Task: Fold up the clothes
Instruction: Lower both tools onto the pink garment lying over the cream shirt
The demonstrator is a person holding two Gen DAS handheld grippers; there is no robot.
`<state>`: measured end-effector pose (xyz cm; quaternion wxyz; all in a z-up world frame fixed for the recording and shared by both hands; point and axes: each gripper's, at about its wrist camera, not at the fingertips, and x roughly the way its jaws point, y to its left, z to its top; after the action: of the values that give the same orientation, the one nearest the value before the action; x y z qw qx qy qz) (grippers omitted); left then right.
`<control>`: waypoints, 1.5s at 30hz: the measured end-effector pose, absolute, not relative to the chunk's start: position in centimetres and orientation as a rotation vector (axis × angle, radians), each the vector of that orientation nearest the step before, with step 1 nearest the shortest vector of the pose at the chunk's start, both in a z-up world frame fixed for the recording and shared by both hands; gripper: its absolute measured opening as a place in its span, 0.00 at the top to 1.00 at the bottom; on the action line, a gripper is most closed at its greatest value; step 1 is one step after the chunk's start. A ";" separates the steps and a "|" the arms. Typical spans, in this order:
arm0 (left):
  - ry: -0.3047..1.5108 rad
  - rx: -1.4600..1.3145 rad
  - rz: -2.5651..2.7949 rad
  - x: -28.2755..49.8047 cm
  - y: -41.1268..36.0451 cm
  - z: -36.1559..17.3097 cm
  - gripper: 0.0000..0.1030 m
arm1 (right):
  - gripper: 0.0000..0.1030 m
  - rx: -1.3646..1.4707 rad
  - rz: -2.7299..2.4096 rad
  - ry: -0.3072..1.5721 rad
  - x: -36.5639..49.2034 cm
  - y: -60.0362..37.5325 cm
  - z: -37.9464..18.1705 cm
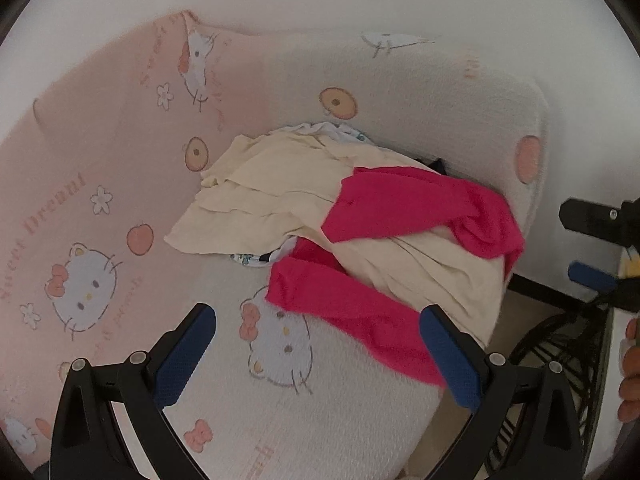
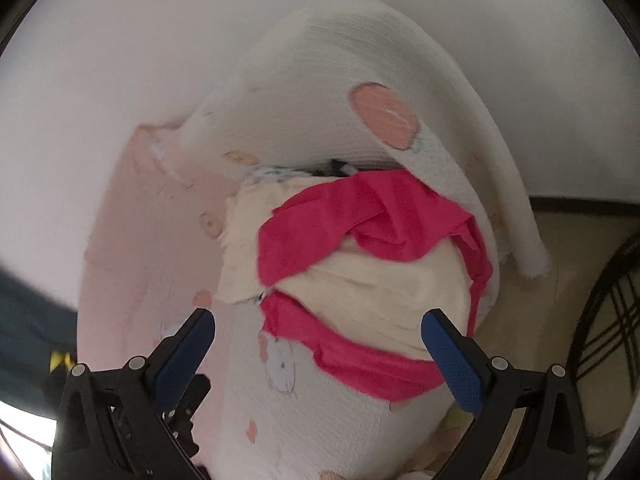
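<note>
Step in hand looks like the approach: nothing picked yet, clothes in an unsorted heap. Both grippers are released and carry nothing.

The heap sits on a sofa-like seat under a cartoon-cat cover [image 1: 120, 184], pushed toward the seat's right edge, against the padded armrest [image 1: 480, 92]. On top: a cream garment [image 1: 276, 192] with a bright pink garment [image 1: 404, 204] draped across it; one pink strip trails toward the front edge of the seat. A patterned item and something dark peek out beneath, too hidden to identify.

Left gripper [image 1: 318, 330] hovers over the seat w/ fingers spread wide, just short of the pink strip; its right finger overlaps the strip's end in view, contact unclear. Right gripper [image 2: 318, 332] also spread wide, aimed at the heap's near side, apart from the cloth.

Next move prob. calls for pinching the pink garment by an edge and lifting it clear, then spreading it flat on the free seat area at left.
</note>
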<state>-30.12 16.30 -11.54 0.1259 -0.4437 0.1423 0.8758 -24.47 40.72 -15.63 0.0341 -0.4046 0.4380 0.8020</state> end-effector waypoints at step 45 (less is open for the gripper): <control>-0.363 -1.614 2.223 -44.8 18.2 -20.5 0.00 | 0.00 -0.803 2.004 2.053 -29.9 42.9 -28.1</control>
<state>-44.83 18.23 -20.54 0.1843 -0.5725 -0.1287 0.7885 -29.93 42.94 -28.06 0.0812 -0.2688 0.6868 0.6704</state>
